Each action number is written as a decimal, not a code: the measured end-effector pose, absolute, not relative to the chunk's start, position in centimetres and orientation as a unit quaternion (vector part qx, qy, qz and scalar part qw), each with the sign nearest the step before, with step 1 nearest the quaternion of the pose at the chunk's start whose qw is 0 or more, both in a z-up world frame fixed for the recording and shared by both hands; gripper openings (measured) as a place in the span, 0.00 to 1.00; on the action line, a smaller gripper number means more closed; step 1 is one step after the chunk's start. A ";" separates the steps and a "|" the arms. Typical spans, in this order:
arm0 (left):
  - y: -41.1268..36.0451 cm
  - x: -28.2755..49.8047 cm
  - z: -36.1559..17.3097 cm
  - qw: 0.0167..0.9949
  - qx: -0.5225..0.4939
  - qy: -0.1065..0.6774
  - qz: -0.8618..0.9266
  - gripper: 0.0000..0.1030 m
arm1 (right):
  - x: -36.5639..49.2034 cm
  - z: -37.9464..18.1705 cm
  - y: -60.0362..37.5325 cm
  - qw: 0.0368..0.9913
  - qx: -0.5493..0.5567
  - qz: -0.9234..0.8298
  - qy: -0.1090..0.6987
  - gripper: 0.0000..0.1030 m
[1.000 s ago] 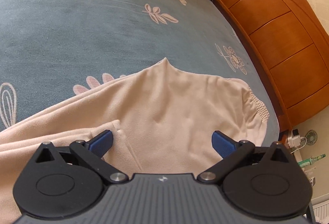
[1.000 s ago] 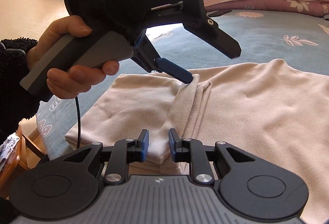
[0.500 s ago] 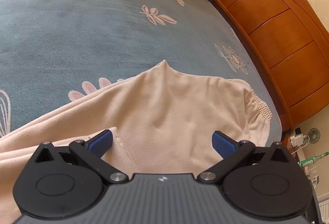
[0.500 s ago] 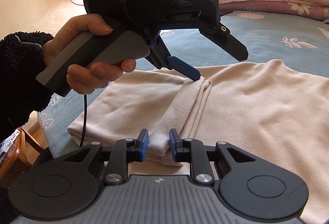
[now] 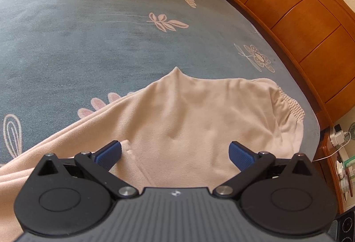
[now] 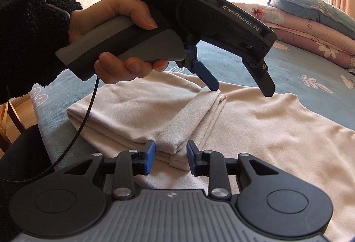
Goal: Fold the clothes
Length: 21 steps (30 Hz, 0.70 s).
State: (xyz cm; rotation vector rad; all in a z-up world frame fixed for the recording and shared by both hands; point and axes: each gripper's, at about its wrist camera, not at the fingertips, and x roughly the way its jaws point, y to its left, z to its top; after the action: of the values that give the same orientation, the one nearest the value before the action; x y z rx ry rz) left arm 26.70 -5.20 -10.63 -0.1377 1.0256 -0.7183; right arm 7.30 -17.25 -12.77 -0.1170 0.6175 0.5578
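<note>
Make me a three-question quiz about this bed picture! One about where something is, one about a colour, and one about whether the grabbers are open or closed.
1. Where does the cream garment lie?
A. On the blue-grey bedspread
B. On the floor
C. On a chair

2. What colour are the pads on the right gripper?
A. Red
B. Blue
C. Yellow

3. How do the jaws of the left gripper stand?
A. Shut tight on the cloth
B. Wide open over the cloth
C. Shut on a phone

Answers:
1. A, the garment spreads across the flowered bedspread in both views.
2. B, the pads either side of the folded edge are blue.
3. B, the left wrist view shows the two pads far apart with cloth between them, gripping nothing.
</note>
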 end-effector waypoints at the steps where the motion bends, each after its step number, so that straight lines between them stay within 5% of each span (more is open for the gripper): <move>1: -4.7 26.2 -9.8 0.813 -0.068 0.469 -0.338 0.99 | 7.2 -12.4 -17.4 0.916 -0.049 0.270 0.293 0.35; 10: -1.1 21.7 -7.9 0.843 -0.015 0.466 -0.268 0.99 | 9.3 -13.5 -13.5 0.910 -0.099 0.236 0.328 0.50; 21: 0.0 17.4 -12.2 0.844 0.046 0.485 -0.223 0.99 | 8.5 -12.0 -23.5 0.930 0.043 0.131 0.342 0.62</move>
State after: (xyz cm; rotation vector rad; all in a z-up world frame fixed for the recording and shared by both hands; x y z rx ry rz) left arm 17.39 -0.01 -12.17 0.0974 1.0245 -0.4697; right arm 8.51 -23.54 -12.04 0.0879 0.7001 0.2680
